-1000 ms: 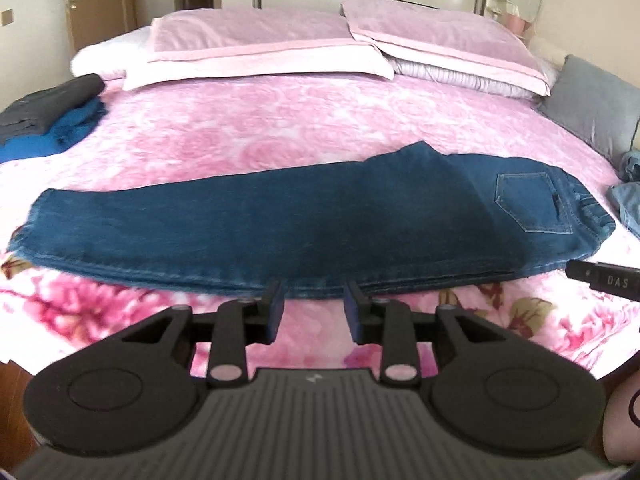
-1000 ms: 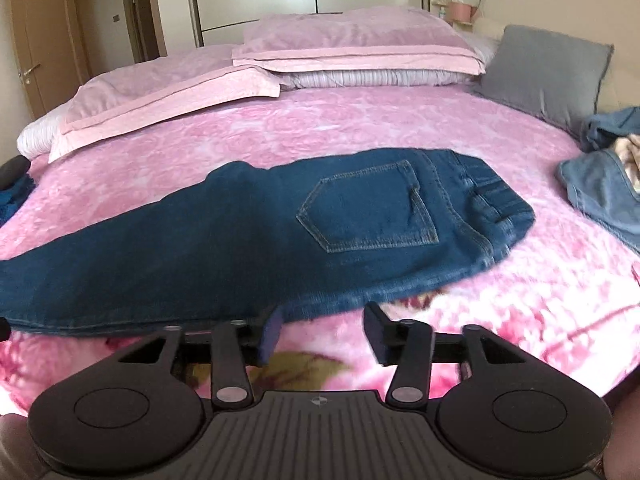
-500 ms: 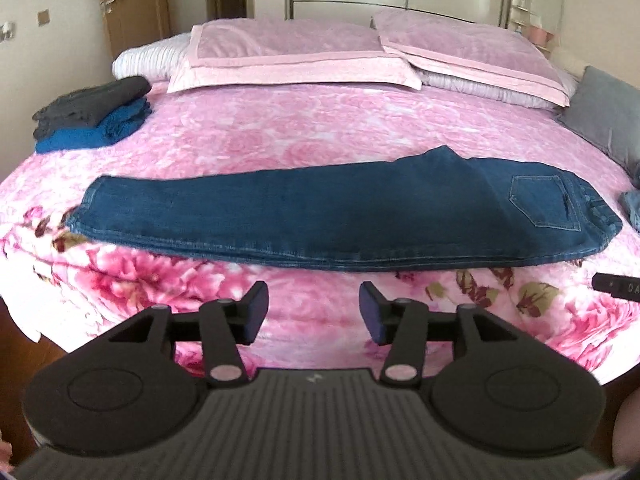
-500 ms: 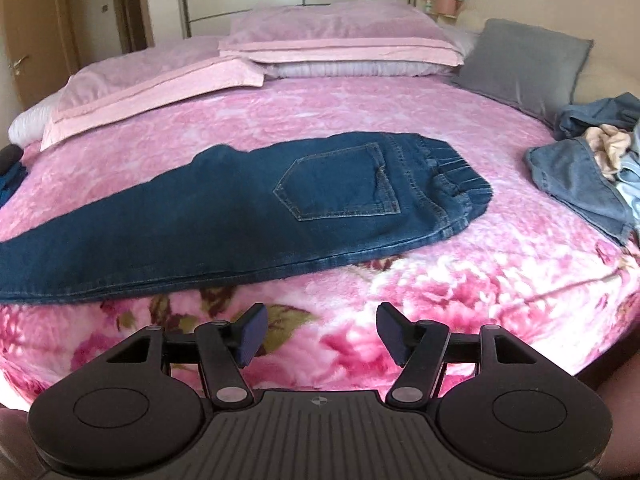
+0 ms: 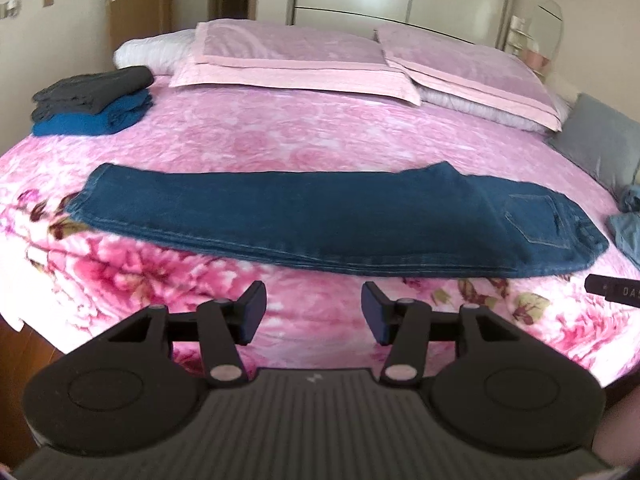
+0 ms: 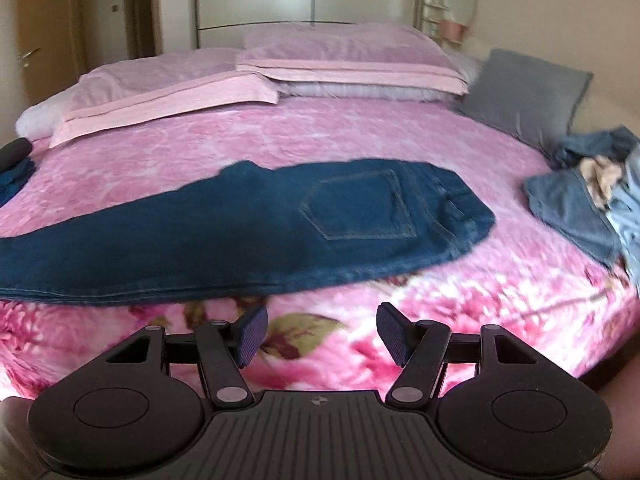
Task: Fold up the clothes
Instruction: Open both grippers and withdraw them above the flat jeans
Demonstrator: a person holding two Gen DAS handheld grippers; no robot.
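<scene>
Dark blue jeans [image 5: 320, 220] lie flat on the pink floral bed, folded lengthwise, leg hems to the left and waistband with a back pocket to the right. They also show in the right wrist view [image 6: 240, 236], pocket up. My left gripper [image 5: 313, 312] is open and empty, held back from the near edge of the jeans over the bed's front side. My right gripper [image 6: 318, 336] is open and empty, below the waist end. The tip of the right gripper [image 5: 612, 290] shows at the right edge of the left wrist view.
A folded stack of dark grey and blue clothes [image 5: 94, 100] sits at the bed's far left. Pink pillows [image 5: 288, 60] line the headboard, with a grey cushion [image 6: 528, 96] on the right. A heap of unfolded light denim clothes [image 6: 592, 200] lies at the right edge.
Both grippers have pulled back from the jeans and their jaws have opened wider. The jeans lie unmoved.
</scene>
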